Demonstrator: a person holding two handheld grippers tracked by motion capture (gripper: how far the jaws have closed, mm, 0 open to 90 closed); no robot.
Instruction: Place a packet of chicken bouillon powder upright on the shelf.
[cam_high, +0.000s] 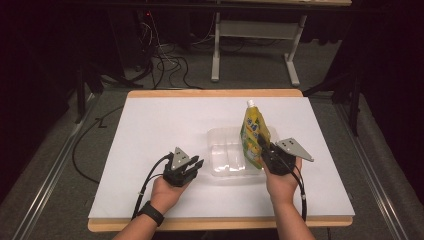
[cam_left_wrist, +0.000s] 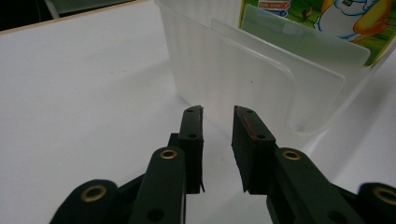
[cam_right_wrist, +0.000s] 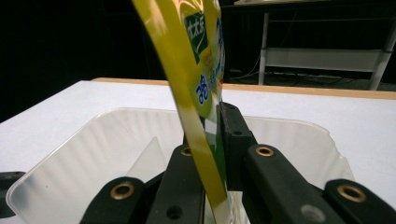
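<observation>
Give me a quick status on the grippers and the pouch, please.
Right gripper shut on yellow pouch, held upright over clear plastic container. Left gripper open, empty, beside container. Nothing in the way.

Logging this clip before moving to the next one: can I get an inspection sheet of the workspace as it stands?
Surface: white table, wooden edge.
Job's things: yellow pouch upright, lower end in the clear tub, which has a divider.
Clutter: nothing seen.
Grippers: right gripper shut on the pouch; left gripper empty, jaws apart, beside the tub's wall.
Cables: one trails from each gripper; more lie on the floor behind.
Surroundings: dark room, grey table frame beyond.
</observation>
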